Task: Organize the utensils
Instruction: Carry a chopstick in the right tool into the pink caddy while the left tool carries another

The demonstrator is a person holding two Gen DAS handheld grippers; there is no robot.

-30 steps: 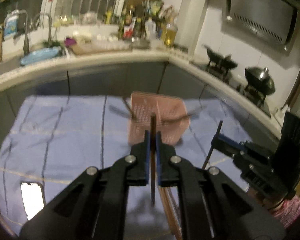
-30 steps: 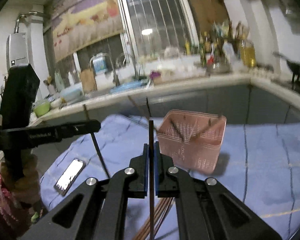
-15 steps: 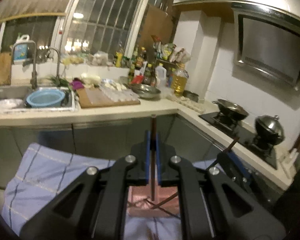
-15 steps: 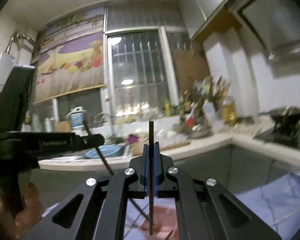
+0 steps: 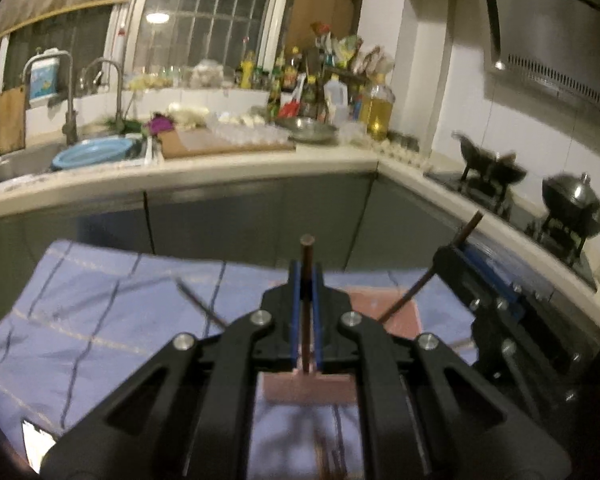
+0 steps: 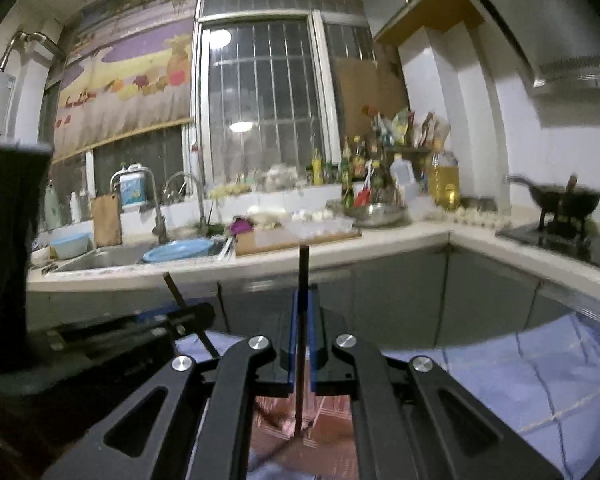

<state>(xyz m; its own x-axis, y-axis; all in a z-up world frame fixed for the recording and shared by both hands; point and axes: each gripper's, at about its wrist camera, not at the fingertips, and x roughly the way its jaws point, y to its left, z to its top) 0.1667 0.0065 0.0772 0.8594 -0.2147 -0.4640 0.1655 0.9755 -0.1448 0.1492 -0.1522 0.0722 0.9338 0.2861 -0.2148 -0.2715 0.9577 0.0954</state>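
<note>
My left gripper (image 5: 307,276) is shut on a brown chopstick (image 5: 307,246) that stands upright between its blue pads. A pink slotted basket (image 5: 384,312) lies right under those fingers on the blue checked cloth (image 5: 100,312). To its right, my right gripper (image 5: 450,258) holds a second chopstick (image 5: 420,284) slanting down into the basket. In the right wrist view the right gripper (image 6: 303,300) is shut on that dark chopstick (image 6: 303,268), whose lower end hangs inside the basket (image 6: 324,416). The left gripper (image 6: 198,314) is at the left there.
Another chopstick (image 5: 198,302) pokes out left of the basket. More chopsticks (image 5: 332,460) lie on the cloth near me. A lit phone (image 5: 36,444) is at the cloth's near left corner. Behind run a counter (image 5: 260,168), a sink and a stove with pans (image 5: 572,208).
Both grippers, each still clamping a chopstick, have travelled forward from short of the basket to directly above it. The views swung up towards the window and have dipped back down.
</note>
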